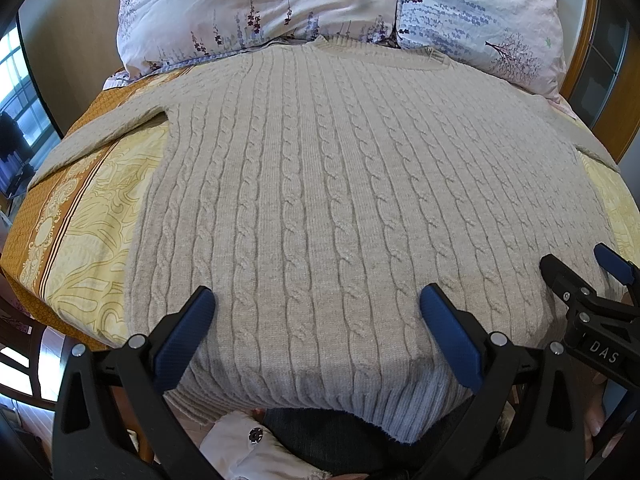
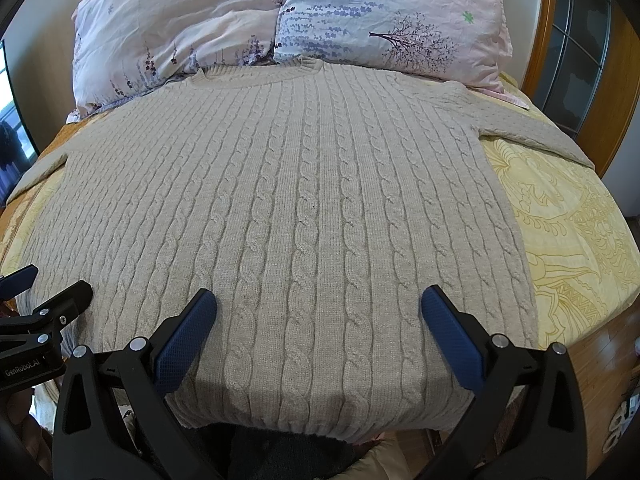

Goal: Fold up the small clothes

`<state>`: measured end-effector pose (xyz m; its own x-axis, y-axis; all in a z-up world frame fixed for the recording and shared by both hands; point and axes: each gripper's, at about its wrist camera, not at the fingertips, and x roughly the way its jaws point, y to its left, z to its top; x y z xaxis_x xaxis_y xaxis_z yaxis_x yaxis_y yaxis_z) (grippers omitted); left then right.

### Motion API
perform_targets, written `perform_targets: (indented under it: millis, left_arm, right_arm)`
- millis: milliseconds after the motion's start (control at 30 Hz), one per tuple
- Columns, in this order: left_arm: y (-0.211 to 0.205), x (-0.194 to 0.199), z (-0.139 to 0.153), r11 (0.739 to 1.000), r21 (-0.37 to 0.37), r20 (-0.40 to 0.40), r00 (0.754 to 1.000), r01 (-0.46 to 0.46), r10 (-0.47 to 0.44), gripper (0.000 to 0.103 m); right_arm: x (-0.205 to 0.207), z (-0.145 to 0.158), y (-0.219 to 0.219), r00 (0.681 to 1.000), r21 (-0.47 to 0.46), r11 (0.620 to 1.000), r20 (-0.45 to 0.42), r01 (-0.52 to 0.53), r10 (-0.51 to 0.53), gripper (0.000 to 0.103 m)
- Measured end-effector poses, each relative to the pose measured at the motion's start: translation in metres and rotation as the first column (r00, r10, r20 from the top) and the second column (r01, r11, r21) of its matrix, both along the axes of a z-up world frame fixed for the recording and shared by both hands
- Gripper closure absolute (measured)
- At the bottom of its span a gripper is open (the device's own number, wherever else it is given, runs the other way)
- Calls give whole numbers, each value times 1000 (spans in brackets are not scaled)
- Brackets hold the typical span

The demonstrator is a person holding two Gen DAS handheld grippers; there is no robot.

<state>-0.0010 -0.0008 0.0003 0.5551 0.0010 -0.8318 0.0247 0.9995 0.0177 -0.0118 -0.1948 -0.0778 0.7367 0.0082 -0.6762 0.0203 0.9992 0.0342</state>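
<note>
A beige cable-knit sweater (image 1: 320, 184) lies flat on the bed, collar toward the pillows, hem at the near edge; it also shows in the right wrist view (image 2: 288, 208). Its sleeves (image 1: 100, 136) (image 2: 536, 128) stretch out to both sides. My left gripper (image 1: 316, 312) is open and empty over the hem, left of centre. My right gripper (image 2: 318, 312) is open and empty over the hem, right of centre; it shows at the right edge of the left wrist view (image 1: 580, 272). The left gripper shows at the left edge of the right wrist view (image 2: 48, 284).
The yellow patterned bedspread (image 1: 92, 240) (image 2: 568, 232) shows on both sides of the sweater. Two floral pillows (image 1: 260, 8) (image 2: 392, 20) lie behind the collar. A wooden frame (image 2: 560, 60) stands at the right. Dark cloth (image 1: 332, 440) lies below the hem.
</note>
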Motion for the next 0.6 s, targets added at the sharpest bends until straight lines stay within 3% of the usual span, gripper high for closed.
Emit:
perform_targets:
  millis: [367, 600]
  left_arm:
    - [1, 3, -2, 1000, 2, -7, 1000, 6, -6, 2]
    - [1, 7, 0, 999, 12, 7, 999, 42, -42, 2]
  right_arm:
    - [3, -1, -3, 1000, -6, 1000, -2, -13, 13, 1]
    - [0, -3, -10, 988, -21, 991, 76, -130, 132, 1]
